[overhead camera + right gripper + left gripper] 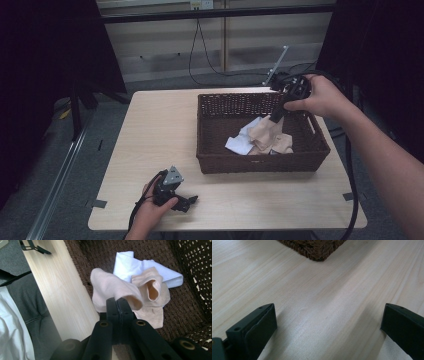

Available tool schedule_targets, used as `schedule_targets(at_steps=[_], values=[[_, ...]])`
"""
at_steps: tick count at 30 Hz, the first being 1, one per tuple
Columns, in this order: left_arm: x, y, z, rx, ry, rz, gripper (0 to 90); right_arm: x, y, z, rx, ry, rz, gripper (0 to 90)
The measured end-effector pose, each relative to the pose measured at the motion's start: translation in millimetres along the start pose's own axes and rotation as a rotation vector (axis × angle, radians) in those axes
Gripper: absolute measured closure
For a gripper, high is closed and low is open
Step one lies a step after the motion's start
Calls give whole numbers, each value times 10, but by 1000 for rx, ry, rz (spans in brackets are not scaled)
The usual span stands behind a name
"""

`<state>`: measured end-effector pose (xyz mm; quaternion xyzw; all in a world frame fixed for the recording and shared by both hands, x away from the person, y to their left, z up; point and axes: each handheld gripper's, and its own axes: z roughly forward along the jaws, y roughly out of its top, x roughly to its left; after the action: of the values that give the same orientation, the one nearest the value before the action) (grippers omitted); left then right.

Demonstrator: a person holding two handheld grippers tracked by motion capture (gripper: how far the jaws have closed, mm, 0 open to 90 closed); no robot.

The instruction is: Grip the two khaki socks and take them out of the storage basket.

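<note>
Right tongs (116, 302) pinching beige sock (112, 290) over basket (210, 165), left tongs (327, 322) spread on table (312, 302)

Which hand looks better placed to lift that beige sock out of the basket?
The right. The right gripper is shut on the beige sock inside the wicker basket, so it probably only needs to rise. The left gripper rests open on the table, well short of the basket.

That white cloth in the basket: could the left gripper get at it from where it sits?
Probably not yet. The left gripper rests open on the table, and the basket wall stands between it and the white cloth.
</note>
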<state>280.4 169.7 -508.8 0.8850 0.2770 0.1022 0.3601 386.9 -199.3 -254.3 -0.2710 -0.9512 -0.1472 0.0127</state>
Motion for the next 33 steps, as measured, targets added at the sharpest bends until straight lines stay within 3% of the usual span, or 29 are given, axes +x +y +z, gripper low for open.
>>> schedule_targets(at_steps=[5,16,20,33], values=[[0,0,0,0,0,0,0,107,-29,-108,-8,8,-34,900],[0,0,0,0,0,0,0,362,-111,-101,-1,39,-119,899],[0,0,0,0,0,0,0,427,-135,-160,-21,45,-126,899],[0,0,-1,0,1,0,0,524,-252,-239,8,39,-155,899]])
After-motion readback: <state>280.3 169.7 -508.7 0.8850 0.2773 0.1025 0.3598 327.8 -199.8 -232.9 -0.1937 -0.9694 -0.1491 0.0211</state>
